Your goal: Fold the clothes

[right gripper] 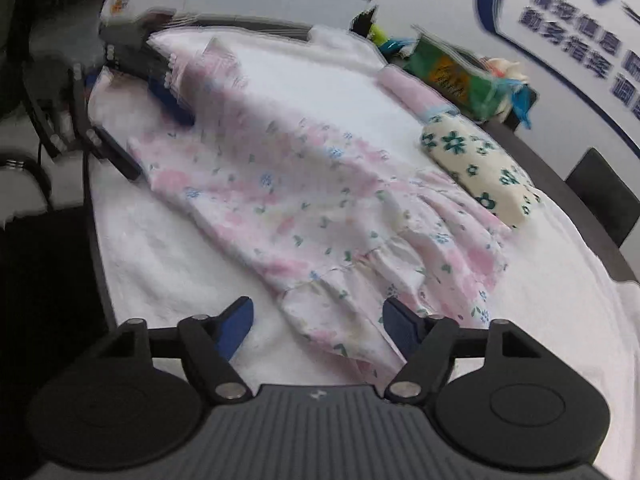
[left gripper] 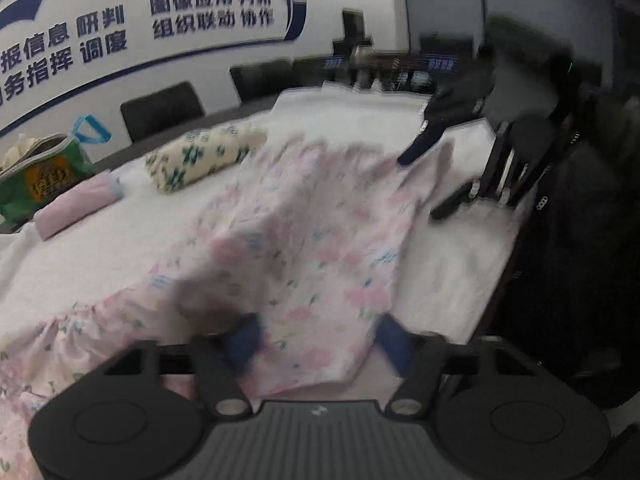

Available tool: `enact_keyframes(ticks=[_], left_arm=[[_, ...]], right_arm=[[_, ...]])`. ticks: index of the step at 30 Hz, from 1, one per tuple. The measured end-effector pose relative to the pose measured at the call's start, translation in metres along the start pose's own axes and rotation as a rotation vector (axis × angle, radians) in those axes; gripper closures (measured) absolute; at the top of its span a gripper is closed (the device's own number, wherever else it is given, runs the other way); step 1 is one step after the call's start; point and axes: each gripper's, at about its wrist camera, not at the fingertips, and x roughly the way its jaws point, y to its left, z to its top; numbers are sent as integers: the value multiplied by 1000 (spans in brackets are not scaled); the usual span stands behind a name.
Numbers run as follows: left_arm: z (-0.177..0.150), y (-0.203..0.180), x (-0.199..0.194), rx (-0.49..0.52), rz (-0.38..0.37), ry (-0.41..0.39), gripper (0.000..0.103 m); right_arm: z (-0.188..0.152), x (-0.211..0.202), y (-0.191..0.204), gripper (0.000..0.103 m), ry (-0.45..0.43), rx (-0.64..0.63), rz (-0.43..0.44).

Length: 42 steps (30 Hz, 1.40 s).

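The floral dress (right gripper: 304,208), pink and white with small blue and green flowers, lies spread flat on the white towel cover (right gripper: 168,248) that drapes the bench. In the right wrist view it runs diagonally: its narrow top end sits toward the far left edge of the bench, and its ruffled hem (right gripper: 400,280) fans out toward the near edge.

Left claw (left gripper: 320,340): blue pads stand partly apart, with the top end of the dress lying between them. The frame is blurred, and I cannot tell whether the pads press on the cloth. In the right wrist view the same claw (right gripper: 160,120) shows at the far left of the dress, one blue pad on the fabric.

Right claw (right gripper: 318,328): blue pads are parted, one on each side of the hem's corner. The cloth lies loose between them on the towel, and neither pad visibly pinches it. In the left wrist view this claw (left gripper: 424,176) hovers at the far end of the dress.

Along the far edge of the bench lie a cream roll with green flowers (right gripper: 480,172), just beside the hem, then a pink roll (right gripper: 416,92), then a green bag (right gripper: 452,76). Dark chairs (left gripper: 162,110) stand behind the bench, before a white wall with blue lettering (left gripper: 120,36).
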Motion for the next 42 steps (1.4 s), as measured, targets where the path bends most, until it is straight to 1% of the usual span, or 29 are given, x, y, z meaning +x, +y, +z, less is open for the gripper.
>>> enact_keyframes(ticks=[1,2,4,5,7,9,10,12,14,16,18,21,24,27,28,30,32,34,36,37,39,40,41,42], left_arm=[[1,3,-2,-14,-21,8,79],[3,5,-3,-29,-35,21,94],[8,10,-12,-53,-9,19,96],[11,15,-22,-75,-13,-1,96],[20,28,-49,-128,-46,-62,96],[32,40,-84,-163,-60,-156,96],[39,46,-102,-176,-56,-207,96],[56,55,-133,-179,-42,-291,96],[77,58,-163,-141,14,-364,96],[96,58,-193,-92,80,-436,96],[108,50,-222,-13,139,-512,97],[125,40,-269,64,216,-598,96],[143,30,-305,126,250,-647,96],[163,20,-326,175,257,-661,96],[171,18,-327,180,251,-657,96],[183,22,-318,166,234,-626,96],[193,31,-300,132,218,-581,96],[201,50,-268,61,205,-510,97],[203,75,-228,-29,194,-421,97],[202,92,-200,-92,189,-371,95],[187,125,-137,-214,214,-242,82],[177,141,-103,-274,232,-174,66],[164,153,-73,-326,259,-101,65],[146,160,-50,-381,291,-28,67]], right_arm=[[-1,2,-2,54,-20,21,-1],[-1,4,-5,73,-36,42,1],[5,9,-11,100,-38,71,23],[9,9,-14,101,-46,83,28],[18,-12,-16,101,-147,97,24],[29,-45,-9,101,-260,80,-3],[36,-63,-5,102,-321,63,-20],[53,-100,6,102,-443,7,-89],[75,-131,15,102,-537,-63,-144],[97,-153,17,102,-583,-109,-166],[119,-175,22,102,-615,-172,-195],[147,-211,35,102,-670,-271,-220],[170,-244,43,102,-709,-335,-240],[184,-259,32,102,-723,-320,-234],[188,-263,29,102,-728,-315,-232],[196,-271,20,102,-735,-302,-226],[198,-259,-3,102,-717,-254,-207],[197,-231,-36,102,-683,-171,-173],[195,-179,-73,101,-598,-52,-158],[195,-153,-92,101,-555,7,-151],[192,-100,-128,100,-458,127,-145],[188,-63,-140,96,-347,195,-195],[183,-25,-152,93,-236,263,-245],[177,11,-163,93,-128,323,-294]])
